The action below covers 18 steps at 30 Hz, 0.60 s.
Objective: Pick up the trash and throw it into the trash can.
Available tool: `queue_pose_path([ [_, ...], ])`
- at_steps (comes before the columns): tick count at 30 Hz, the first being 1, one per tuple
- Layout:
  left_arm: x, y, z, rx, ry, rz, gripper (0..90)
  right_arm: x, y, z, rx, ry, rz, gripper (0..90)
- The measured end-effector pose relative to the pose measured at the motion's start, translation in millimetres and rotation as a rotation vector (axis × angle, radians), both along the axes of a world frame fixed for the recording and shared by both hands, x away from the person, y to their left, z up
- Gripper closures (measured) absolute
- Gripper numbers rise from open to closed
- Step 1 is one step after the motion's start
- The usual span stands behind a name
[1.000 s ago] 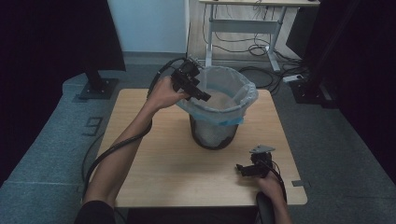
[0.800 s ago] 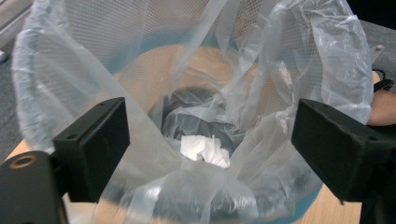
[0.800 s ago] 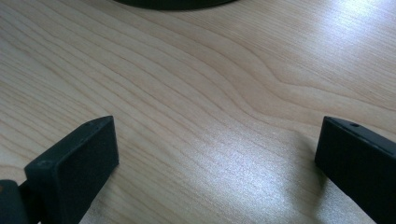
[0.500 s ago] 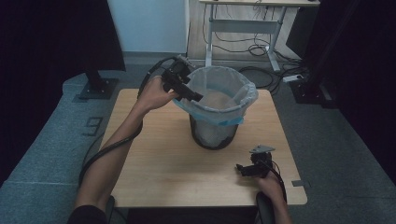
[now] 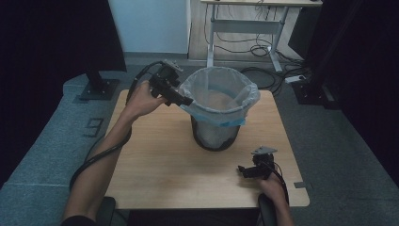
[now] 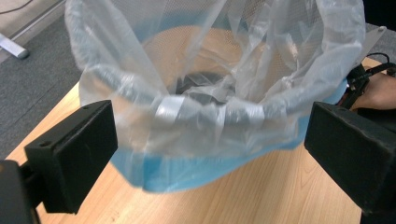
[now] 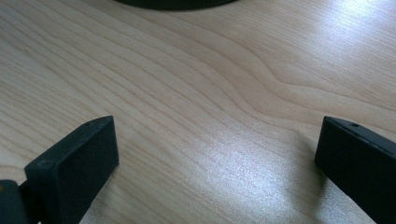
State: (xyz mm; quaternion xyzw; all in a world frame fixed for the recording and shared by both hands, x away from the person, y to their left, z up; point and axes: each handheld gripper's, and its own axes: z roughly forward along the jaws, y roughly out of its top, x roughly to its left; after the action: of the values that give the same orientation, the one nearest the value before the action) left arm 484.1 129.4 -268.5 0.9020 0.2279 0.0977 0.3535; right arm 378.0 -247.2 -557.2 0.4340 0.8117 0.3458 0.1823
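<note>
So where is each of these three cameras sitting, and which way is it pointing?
High view: above the person's side, looking forward and down on the table; both forearms, left gripper and right gripper show.
Left gripper view: rides the left gripper, facing the bin's bag; its open jaws show, plus the other hand.
Right gripper view: rides the right gripper, low over bare tabletop; its open jaws show.
Shared: high and left gripper views both show the bag-lined bin.

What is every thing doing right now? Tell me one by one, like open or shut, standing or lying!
Bin: standing upright on the table, open at the top.
Plastic bag: lining the bin, its edge folded over the rim.
Left gripper: jaws open, at the bag's folded edge, holding nothing.
Right gripper: jaws open, low over the table, holding nothing.
Table: flat and level.
</note>
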Motion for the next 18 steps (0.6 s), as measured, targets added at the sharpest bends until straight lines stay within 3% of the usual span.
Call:
queue_pose_path([
  [11, -12.4, 33.9, -10.8, -0.031, -0.031, 0.04, 2.0, -0.1, 0.1, 0.0, 0.0, 0.0, -0.001, 0.0],
  [18, -16.5, 49.6, -28.6, -0.047, -0.037, 0.067, 1.8, -0.2, 0.2, 0.0, 0.001, 0.001, -0.002, 0.0],
])
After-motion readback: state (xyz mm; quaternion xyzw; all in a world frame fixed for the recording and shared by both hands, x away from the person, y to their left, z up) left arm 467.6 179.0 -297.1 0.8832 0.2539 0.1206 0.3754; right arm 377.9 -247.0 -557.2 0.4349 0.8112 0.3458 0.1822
